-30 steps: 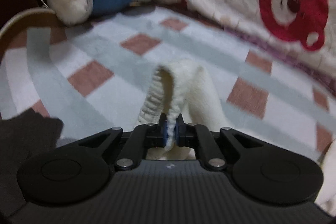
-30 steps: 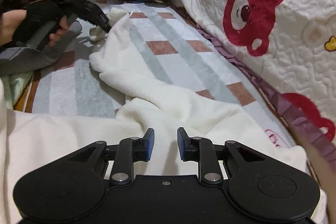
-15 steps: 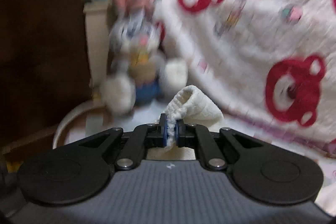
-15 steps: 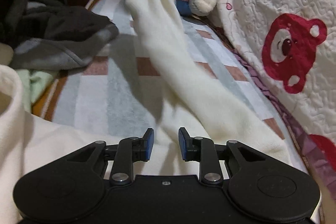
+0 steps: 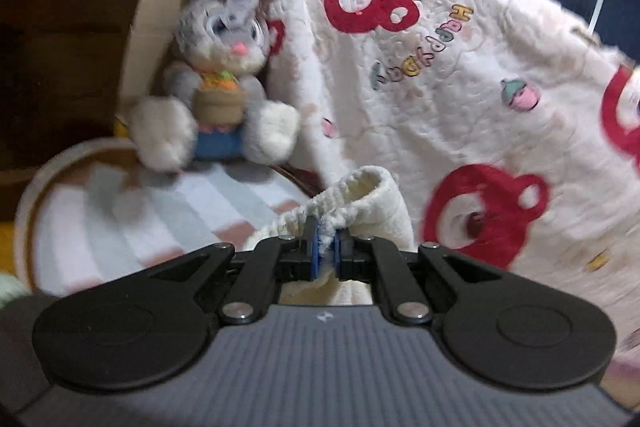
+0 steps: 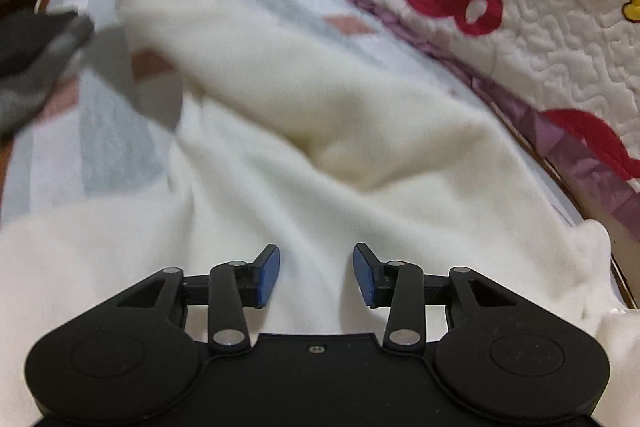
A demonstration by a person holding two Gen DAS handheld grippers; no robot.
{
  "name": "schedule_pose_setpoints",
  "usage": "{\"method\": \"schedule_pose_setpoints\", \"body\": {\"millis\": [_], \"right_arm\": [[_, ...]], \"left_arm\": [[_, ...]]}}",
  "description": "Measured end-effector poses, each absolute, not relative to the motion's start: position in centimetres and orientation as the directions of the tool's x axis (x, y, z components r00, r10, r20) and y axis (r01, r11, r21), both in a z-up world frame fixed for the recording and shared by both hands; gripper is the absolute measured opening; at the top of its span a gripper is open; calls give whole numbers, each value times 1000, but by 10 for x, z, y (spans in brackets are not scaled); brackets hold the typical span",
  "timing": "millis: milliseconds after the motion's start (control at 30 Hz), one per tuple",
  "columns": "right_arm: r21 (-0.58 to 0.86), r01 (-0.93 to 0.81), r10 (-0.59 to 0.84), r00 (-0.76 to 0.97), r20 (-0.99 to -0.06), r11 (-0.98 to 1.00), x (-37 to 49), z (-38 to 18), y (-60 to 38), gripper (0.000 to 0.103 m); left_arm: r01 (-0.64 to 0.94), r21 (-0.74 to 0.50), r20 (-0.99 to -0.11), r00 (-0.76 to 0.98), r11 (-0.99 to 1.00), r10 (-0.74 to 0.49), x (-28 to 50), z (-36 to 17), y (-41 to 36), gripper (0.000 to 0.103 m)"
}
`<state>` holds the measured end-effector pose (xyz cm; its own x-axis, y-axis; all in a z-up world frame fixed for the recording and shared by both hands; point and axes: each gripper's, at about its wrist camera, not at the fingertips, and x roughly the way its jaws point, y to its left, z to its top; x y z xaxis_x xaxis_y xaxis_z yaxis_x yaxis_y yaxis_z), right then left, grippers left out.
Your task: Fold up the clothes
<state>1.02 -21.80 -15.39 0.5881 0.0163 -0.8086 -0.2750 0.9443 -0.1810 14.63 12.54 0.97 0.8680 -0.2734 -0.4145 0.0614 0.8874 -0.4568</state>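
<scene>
Lifted higher, left hand-held gripper [image 5: 326,247] pinches cream sweater's ribbed cuff [image 5: 360,187]; right [image 6: 316,275] opening, empty.

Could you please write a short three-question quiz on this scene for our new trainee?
1. True or false: the left gripper is shut on the ribbed cuff of the cream sweater.
2. Is any cloth between the right gripper's pads? A) yes, pinched B) no, it only lies beneath them C) the gripper is out of view
3. Which toy sits at the head of the bed, left of the bear quilt?

Key: 1 true. 2 B; the jaws are opening above the sweater. 3 the plush rabbit.
</scene>
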Motion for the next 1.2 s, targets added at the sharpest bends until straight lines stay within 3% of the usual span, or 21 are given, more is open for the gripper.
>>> {"method": "schedule_pose_setpoints", "body": {"millis": [133, 300, 367, 433, 500, 533, 600, 633, 700, 733, 767, 800, 900, 1000, 1200], "right_arm": [[-162, -349, 79, 584, -808, 923, 5, -153, -221, 44], [-215, -337, 81, 682, -727, 917, 19, -132, -239, 46], [-298, -330, 42, 730, -682, 896, 28, -124, -243, 61], [-491, -337, -46, 787, -615, 803, 39, -122, -237, 75], [-668, -387, -74, 831, -552, 636, 52, -124, -229, 75], [-688, -428, -51, 828, -558, 586, 60, -123, -227, 75], [-580, -551, 54, 751, -658, 599, 77, -118, -228, 76], [-492, -588, 89, 694, -714, 642, 87, -120, -230, 83], [-280, -621, 159, 556, -816, 732, 109, -128, -236, 83], [-230, -606, 169, 529, -832, 761, 114, -131, -237, 77], [-249, -573, 143, 552, -821, 781, 113, -135, -235, 20], [-271, -544, 121, 579, -806, 794, 108, -136, -231, 9], [-294, -467, 117, 671, -733, 834, 81, -116, -223, 10], [-200, -380, 155, 722, -675, 903, 65, -87, -242, 10], [97, -150, 174, 688, -704, 984, 104, -84, -312, 10]], "left_arm": [[35, -464, -497, 816, 885, -294, 191, -6, 124, 6], [26, -435, -560, 775, 900, -293, 217, -26, 117, 6], [25, -430, -587, 752, 902, -301, 216, -33, 122, 6], [24, -414, -616, 728, 910, -300, 213, -38, 127, 6], [52, -307, -630, 737, 950, -244, 205, -35, 129, 6], [77, -221, -626, 753, 972, -202, 198, -31, 126, 6], [155, 38, -590, 801, 987, -103, 177, -23, 108, 6], [180, 116, -587, 806, 977, -79, 168, -24, 103, 6], [197, 135, -617, 783, 971, -73, 156, -26, 105, 6], [183, 95, -647, 758, 978, -79, 154, -26, 111, 6], [164, 49, -681, 727, 985, -87, 152, -26, 118, 6], [145, 1, -710, 697, 989, -101, 150, -25, 127, 6], [78, -266, -755, 602, 961, -259, 147, -26, 165, 6], [-36, -555, -711, 539, 831, -452, 146, -39, 206, 6], [-237, -727, -616, 638, 644, -461, 174, -79, 222, 8]]}}
